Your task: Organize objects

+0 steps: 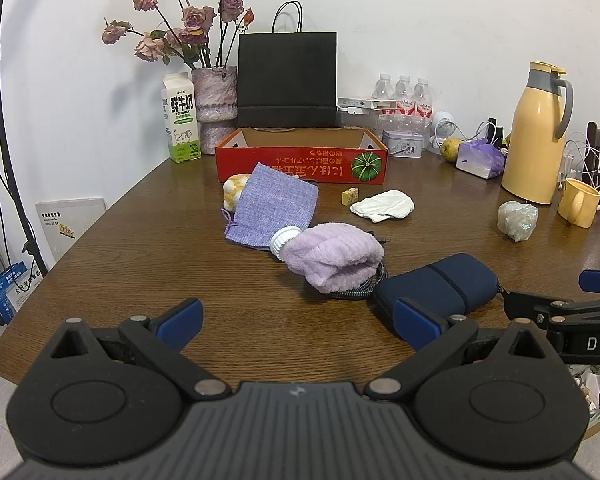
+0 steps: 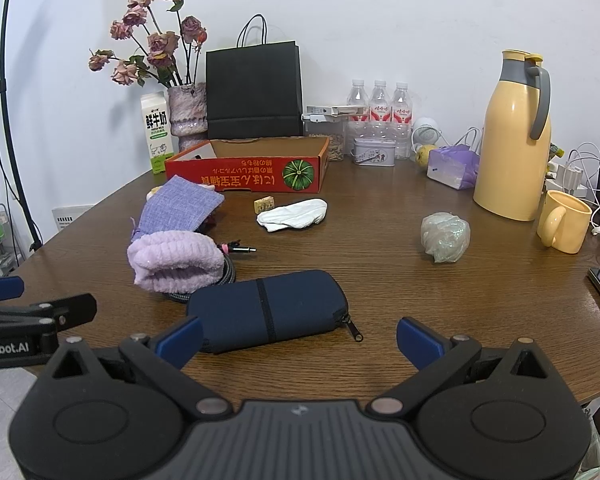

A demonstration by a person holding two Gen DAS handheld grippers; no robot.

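Both grippers hover low over the brown tabletop (image 1: 140, 240), jaws spread wide and empty: the left gripper (image 1: 298, 322) and right gripper (image 2: 300, 338). A navy zip pouch (image 2: 268, 310) lies at lower centre, beside a folded lilac towel (image 2: 176, 260). A red cardboard box (image 2: 246, 170) sits mid-frame behind them.

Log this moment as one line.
left tool: open, empty | right tool: open, empty | navy pouch: on table, nearest | red box: untouched

Bare table (image 2: 380, 280) right of the navy pouch (image 2: 268, 308) (left side cluttered).
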